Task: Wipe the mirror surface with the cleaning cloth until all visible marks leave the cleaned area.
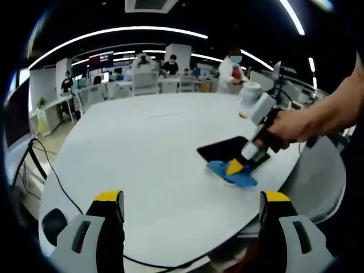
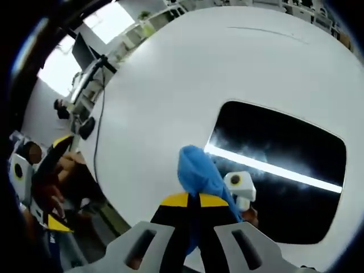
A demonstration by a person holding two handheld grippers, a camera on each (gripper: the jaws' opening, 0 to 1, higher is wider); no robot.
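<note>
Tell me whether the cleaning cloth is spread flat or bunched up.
Bunched up: the blue cloth is gathered into a wad, pinched between the shut jaws of the right gripper at the mirror's edge.

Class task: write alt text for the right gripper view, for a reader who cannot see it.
The right gripper, jaws shut on a blue cloth, holds it at the near edge of a dark mirror lying flat on a white table. A bright light strip reflects in the mirror.

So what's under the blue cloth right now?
The blue cloth lies over the mirror's near edge and the white table. Any marks beneath it are covered.
</note>
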